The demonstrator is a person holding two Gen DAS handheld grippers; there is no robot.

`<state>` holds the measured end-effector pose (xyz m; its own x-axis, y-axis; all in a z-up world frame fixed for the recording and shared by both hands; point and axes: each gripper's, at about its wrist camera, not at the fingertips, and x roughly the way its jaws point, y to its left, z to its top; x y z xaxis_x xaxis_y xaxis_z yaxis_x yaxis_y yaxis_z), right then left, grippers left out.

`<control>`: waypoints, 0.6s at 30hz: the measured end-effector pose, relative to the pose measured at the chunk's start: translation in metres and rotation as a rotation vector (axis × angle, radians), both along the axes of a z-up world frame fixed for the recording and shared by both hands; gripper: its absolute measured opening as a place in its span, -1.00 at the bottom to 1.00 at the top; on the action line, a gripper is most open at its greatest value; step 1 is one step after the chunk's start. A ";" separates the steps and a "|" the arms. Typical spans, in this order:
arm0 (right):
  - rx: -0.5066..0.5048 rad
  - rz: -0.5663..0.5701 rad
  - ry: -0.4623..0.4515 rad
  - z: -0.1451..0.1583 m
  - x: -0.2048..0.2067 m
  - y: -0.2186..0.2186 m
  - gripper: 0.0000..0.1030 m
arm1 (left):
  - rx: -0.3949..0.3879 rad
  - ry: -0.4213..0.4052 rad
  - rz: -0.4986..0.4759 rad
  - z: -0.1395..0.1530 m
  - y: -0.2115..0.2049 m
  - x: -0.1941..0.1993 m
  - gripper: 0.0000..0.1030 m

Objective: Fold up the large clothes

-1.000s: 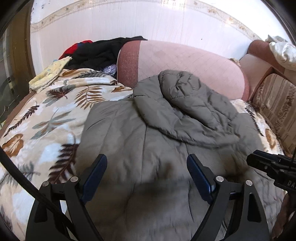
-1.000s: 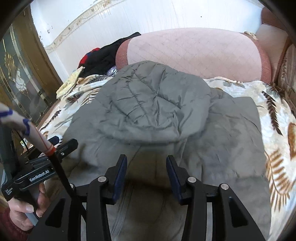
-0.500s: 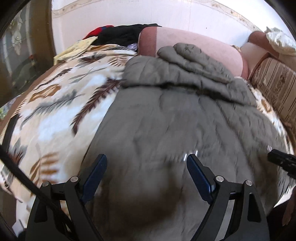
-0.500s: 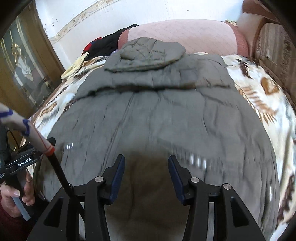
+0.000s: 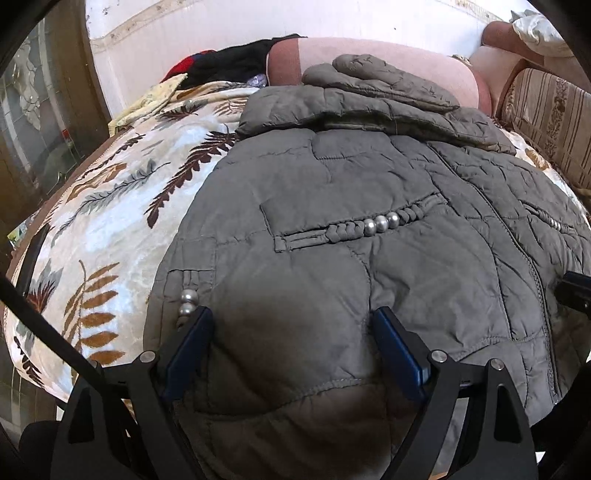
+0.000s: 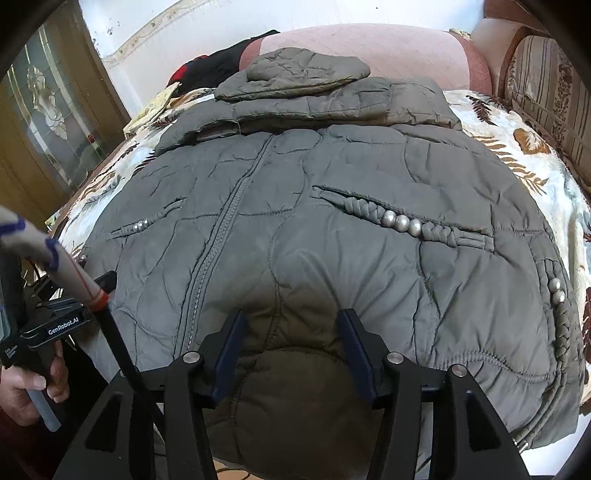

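Here, left gripper (image 5: 291,339) and right gripper (image 6: 290,341), jaws spread and empty, hover over the near hem of the grey quilted jacket (image 6: 332,192) lying on the leaf-print blanket (image 5: 110,206).

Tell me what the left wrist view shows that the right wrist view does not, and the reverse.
Only the left wrist view: the open left gripper low over the hem, and a white cloth on the sofa arm at top right.

Only the right wrist view: the open right gripper over the hem, the person's left hand holding the other tool, and the jacket's zipper running its whole length.

Both: the gray quilted jacket with bead-trimmed pockets, lying on the leaf-print blanket before the pink backrest, dark clothes beyond.
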<state>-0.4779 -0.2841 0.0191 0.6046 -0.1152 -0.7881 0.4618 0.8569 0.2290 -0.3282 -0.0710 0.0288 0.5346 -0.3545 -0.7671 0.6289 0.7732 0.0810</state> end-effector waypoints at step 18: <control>0.194 -0.439 -0.224 0.021 -0.169 -0.102 0.39 | -0.210 0.106 0.295 0.030 0.115 0.046 0.69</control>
